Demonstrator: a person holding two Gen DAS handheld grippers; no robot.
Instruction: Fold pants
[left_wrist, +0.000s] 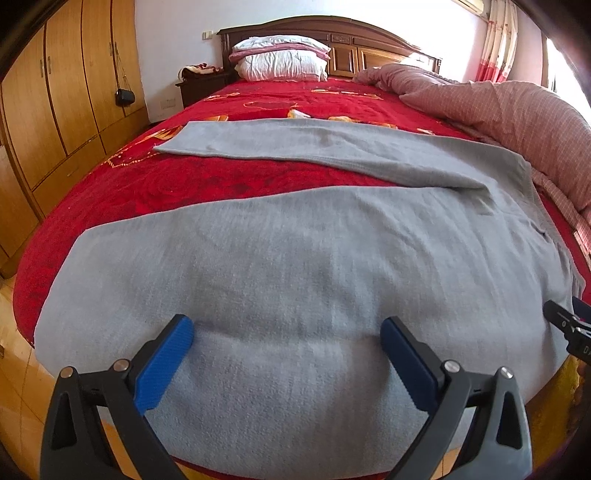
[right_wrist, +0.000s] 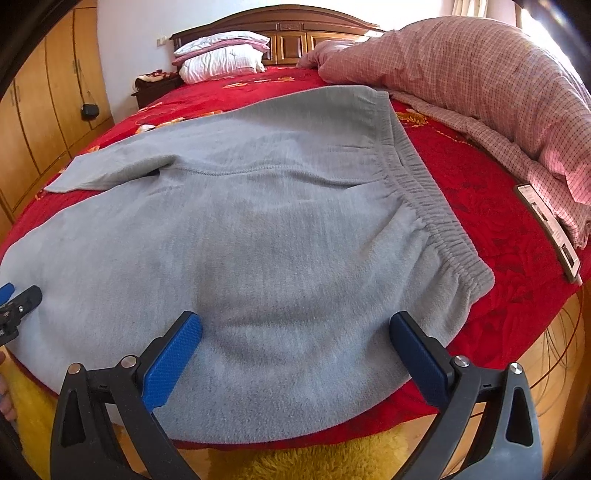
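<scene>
Both tongs gape wide and hold nothing: the left gripper (left_wrist: 286, 354) hovers over the near leg of the grey fleece pants (right_wrist: 258, 229), the right gripper (right_wrist: 295, 356) nearer the elastic waistband (right_wrist: 424, 184). Spread flat across the red bedspread (left_wrist: 221, 181), legs splayed apart, the pants look ready for a first lengthwise fold

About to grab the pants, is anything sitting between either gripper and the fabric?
Nothing visible: the left gripper and right gripper both hang open directly over the grey pants, with no object on the fabric.
</scene>
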